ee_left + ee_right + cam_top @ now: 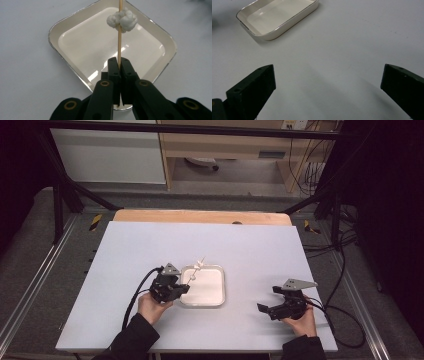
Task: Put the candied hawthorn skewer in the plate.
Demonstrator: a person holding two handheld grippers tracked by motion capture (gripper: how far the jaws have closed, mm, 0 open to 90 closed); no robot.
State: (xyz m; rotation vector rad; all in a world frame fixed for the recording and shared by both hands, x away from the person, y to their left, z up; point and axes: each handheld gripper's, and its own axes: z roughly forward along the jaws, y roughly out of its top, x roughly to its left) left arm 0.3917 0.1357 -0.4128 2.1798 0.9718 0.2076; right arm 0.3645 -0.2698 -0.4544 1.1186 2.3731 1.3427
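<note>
Left gripper [119, 65] clamps the skewer [119, 45] over the dish [62, 25].

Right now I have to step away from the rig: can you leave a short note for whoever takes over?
Left tongs: shut on the wooden skewer, which carries a white lump above the cream dish.
Right tongs: open, holding nothing, over bare table to the dish's right.
Done: the lump sits threaded on the skewer.
Left: probably getting the lump off into the dish; the right tongs look free to help.
</note>
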